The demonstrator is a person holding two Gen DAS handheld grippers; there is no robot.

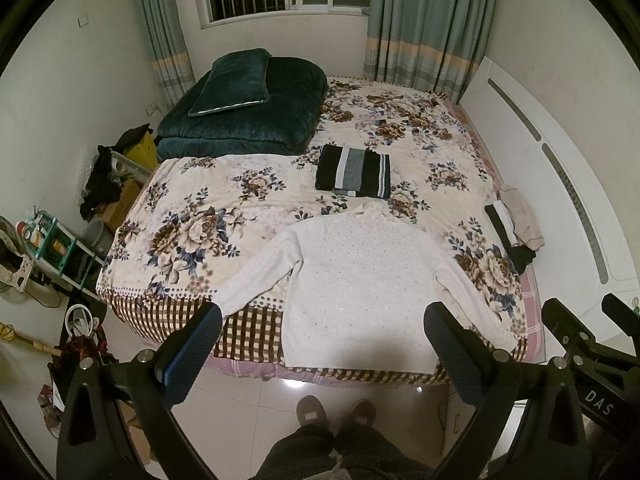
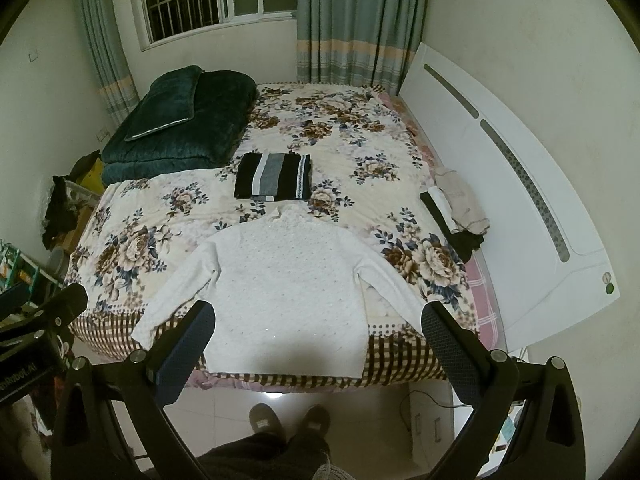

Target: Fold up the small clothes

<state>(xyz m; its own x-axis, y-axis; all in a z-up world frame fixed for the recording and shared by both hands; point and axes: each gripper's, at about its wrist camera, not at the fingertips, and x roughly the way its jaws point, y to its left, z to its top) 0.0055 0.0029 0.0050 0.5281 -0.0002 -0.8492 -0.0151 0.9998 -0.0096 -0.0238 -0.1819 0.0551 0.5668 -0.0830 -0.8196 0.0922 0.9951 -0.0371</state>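
Left wrist view: I see my left gripper with fingers wide apart, holding nothing, above the white sweater, which lies flat on the bed, collar away from me, hem over the near edge. Right wrist view: my right gripper is spread too, empty; sweater lengthwise from me, sleeves slanting outward.

Bed is carrying everything, floral sheet covering it, checked border hanging at the near edge. White sweater is lying flat at the near edge, sleeves spreading out, hem drooping over the edge. Folded striped garment is sitting just beyond the collar. Green quilt is sitting at the far left corner, pillow resting on top. Small clothes pile is lying by the headboard.
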